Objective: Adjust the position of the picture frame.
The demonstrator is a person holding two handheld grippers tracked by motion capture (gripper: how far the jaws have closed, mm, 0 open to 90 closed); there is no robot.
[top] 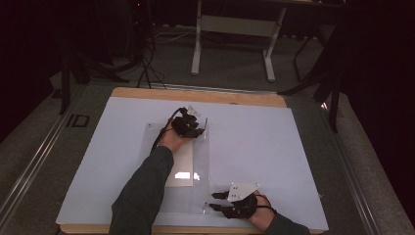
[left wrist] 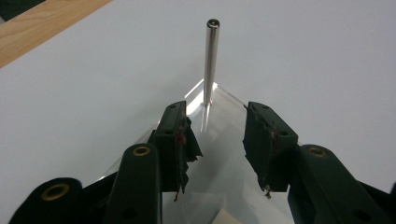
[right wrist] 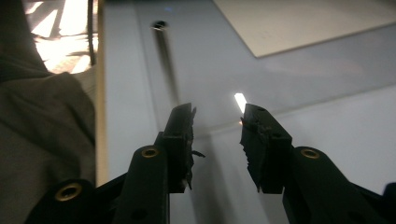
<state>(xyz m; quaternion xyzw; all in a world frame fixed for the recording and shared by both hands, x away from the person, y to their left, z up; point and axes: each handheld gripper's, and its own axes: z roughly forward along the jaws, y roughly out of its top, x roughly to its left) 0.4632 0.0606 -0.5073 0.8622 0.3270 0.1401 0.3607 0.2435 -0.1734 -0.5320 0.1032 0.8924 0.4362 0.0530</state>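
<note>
Scene: a clear, flat rectangular acrylic plate [top: 178, 161] lies on the white-covered table [top: 274, 147], with slim upright metal pins at its corners. A pale cream card [top: 180, 171] rests on or under the plate near its middle; which of the two cannot be told.

Left gripper [top: 188, 125] is at the plate's far corner. In the left gripper view its fingers [left wrist: 175, 140] stand apart, straddling that corner, with the thin polished steel pin [left wrist: 210, 63] rising just ahead of the gap. The pads do not press on anything.

Right gripper [top: 222, 201] is at the plate's near corner, by the table's front edge. In the right gripper view its fingers [right wrist: 180, 140] are likewise apart, with the plate's edge running across between them and a second, darker pin [right wrist: 166, 60] farther ahead. Nothing is clamped.

Judged step: lining up a two-handed grasp on diagonally opposite corners of the plate, not yet taken.

Next move calls for: each gripper squared to its corner, fingers brought onto the thin plate edge or the pin without skidding on the slick acrylic, both closing together so the plate lifts level.
</note>
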